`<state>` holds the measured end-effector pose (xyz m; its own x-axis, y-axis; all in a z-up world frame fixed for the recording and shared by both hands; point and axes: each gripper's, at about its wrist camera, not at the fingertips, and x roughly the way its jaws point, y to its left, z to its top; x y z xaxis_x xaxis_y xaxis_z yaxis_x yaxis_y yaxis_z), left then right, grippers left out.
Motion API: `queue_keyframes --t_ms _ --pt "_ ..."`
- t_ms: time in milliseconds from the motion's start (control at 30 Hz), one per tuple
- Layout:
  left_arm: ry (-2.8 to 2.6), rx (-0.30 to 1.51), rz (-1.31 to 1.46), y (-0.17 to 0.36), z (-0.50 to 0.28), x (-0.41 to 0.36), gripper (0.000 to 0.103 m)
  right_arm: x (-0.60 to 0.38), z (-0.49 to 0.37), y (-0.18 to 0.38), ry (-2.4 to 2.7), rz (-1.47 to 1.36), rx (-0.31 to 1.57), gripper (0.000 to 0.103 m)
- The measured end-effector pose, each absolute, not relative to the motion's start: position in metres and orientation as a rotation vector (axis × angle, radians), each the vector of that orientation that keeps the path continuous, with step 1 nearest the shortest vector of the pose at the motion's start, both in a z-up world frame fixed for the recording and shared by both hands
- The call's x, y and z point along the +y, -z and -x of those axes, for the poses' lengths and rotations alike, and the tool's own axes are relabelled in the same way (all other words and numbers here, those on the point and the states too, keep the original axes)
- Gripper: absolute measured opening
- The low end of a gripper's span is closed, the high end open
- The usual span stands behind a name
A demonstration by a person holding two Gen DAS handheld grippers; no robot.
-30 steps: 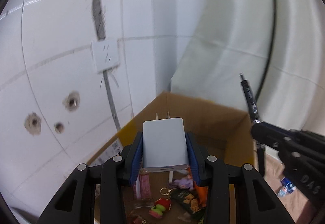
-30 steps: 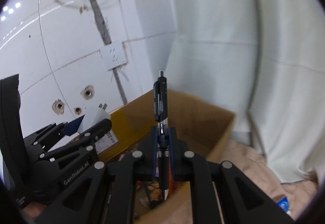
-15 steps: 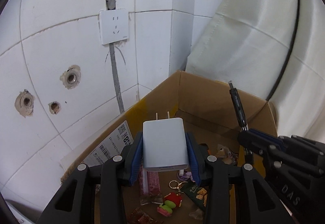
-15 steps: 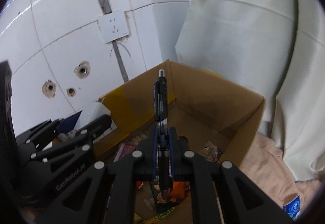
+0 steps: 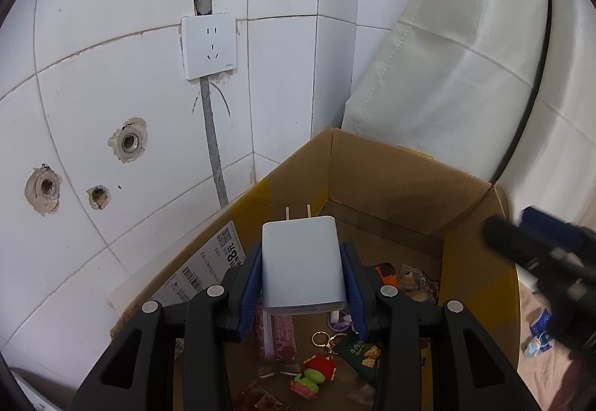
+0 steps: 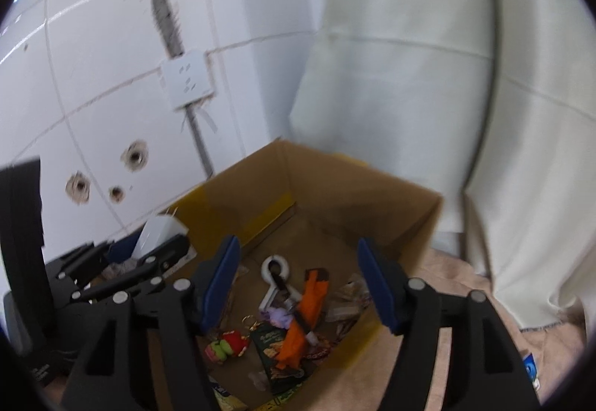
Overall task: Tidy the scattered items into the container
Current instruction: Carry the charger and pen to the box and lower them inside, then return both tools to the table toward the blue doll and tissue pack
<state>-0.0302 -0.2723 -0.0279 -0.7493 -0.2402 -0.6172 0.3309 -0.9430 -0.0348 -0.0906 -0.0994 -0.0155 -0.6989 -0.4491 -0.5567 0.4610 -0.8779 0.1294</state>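
A: What did the left wrist camera show?

B: The left gripper (image 5: pixel 303 284) was clamped on a white charger (image 5: pixel 302 264), its two prongs pointing up and away, held above the near left part of the cardboard box (image 5: pixel 395 187). The box sat in a tiled corner below a wall socket (image 5: pixel 208 46). Inside lay a red and green keychain toy (image 5: pixel 314 373) and a green snack packet (image 5: pixel 357 351). The right gripper (image 5: pixel 544 262) showed blurred at the right edge; I could not tell its state from there.

A: And the right wrist camera?

B: The right gripper (image 6: pixel 305 286) stood wide apart with nothing between its blue pads (image 6: pixel 223 280). Below it, in the box (image 6: pixel 372 202), a dark pen (image 6: pixel 294 306) lay across an orange packet (image 6: pixel 303 325), beside a white ring-ended clip (image 6: pixel 275 273). The left gripper (image 6: pixel 149 254) was at the left, over the box's edge, with the charger (image 6: pixel 156 236) in its grip.
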Motion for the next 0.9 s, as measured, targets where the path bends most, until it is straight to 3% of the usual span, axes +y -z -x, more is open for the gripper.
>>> queue_keyframes --t_ms 100,267,300,333,400,433,733,900 --pt "2.653 0.184 -0.921 0.027 0.031 -0.271 0.042 -0.078 0.084 0.007 2.566 -0.795 -0.056 0.085" --pt "2.555 0.116 -0.946 0.029 0.035 -0.272 0.044 -0.043 0.070 -0.006 2.669 -0.753 -0.141 0.092" --pt "2.552 0.107 -0.924 0.028 0.034 -0.272 0.050 -0.036 0.068 -0.009 2.688 -0.749 -0.149 0.093" --pt "2.561 0.107 -0.904 0.026 0.032 -0.272 0.071 -0.030 0.065 -0.011 2.708 -0.745 -0.154 0.094" --pt "2.588 0.133 -0.908 0.023 0.030 -0.271 0.100 -0.019 0.061 -0.014 2.736 -0.735 -0.163 0.095" --pt "2.606 0.139 -0.914 0.021 0.030 -0.270 0.103 -0.013 0.059 -0.014 2.751 -0.735 -0.171 0.095" --pt "2.745 0.155 -0.863 -0.004 0.022 -0.238 0.103 0.065 0.030 -0.011 2.923 -0.749 -0.211 0.096" --pt "2.889 -0.010 -0.747 -0.029 0.007 -0.168 0.103 0.121 0.023 0.013 3.057 -0.836 -0.284 0.099"
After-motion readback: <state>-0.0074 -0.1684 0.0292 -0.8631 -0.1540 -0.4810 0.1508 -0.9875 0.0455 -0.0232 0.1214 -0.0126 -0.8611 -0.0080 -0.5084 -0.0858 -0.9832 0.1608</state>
